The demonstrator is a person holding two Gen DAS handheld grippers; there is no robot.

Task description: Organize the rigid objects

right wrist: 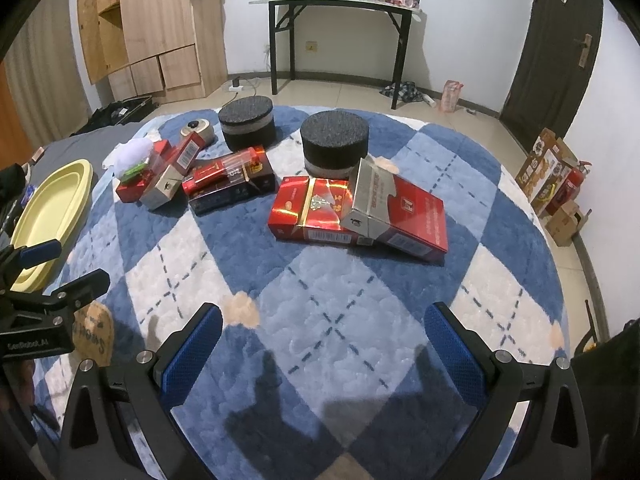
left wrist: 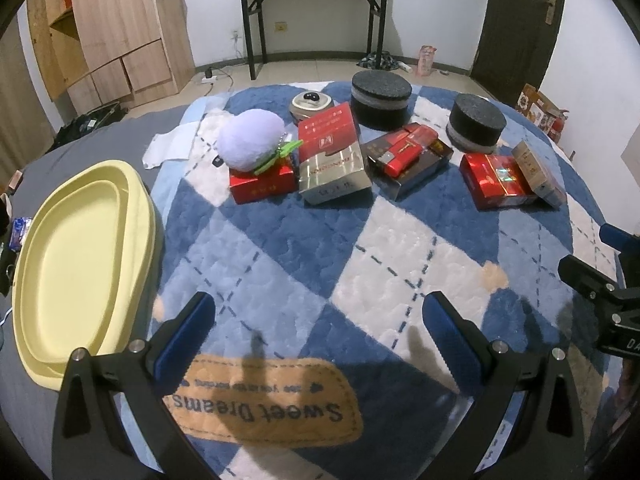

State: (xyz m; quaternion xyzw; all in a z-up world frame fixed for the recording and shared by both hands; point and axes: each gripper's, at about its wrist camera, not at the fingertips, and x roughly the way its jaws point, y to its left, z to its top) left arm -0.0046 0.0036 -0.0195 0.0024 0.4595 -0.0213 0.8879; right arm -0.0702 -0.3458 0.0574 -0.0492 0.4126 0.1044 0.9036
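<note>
Several red and silver cartons lie on a blue and white checked rug [left wrist: 400, 248]. A red and silver carton [left wrist: 332, 156] leans on a small red box [left wrist: 262, 186] with a purple plush [left wrist: 250, 140] on it. A dark box [left wrist: 412, 160] carries red packs. A red carton [right wrist: 312, 208] has a silver and red carton [right wrist: 396, 208] leaning on it. Two black foam cylinders [left wrist: 381, 98] [right wrist: 334, 142] stand behind. A yellow tray [left wrist: 80, 256] lies at the left. My left gripper [left wrist: 320, 320] and right gripper [right wrist: 323, 330] are open and empty, above the near rug.
A round tan device [left wrist: 311, 103] sits behind the cartons. White cloth [left wrist: 176, 144] lies at the rug's far left. A black-legged table [left wrist: 312, 12], a wooden cabinet [left wrist: 120, 28] and a dark door [left wrist: 520, 20] stand at the back. Boxes [right wrist: 548, 176] line the right wall.
</note>
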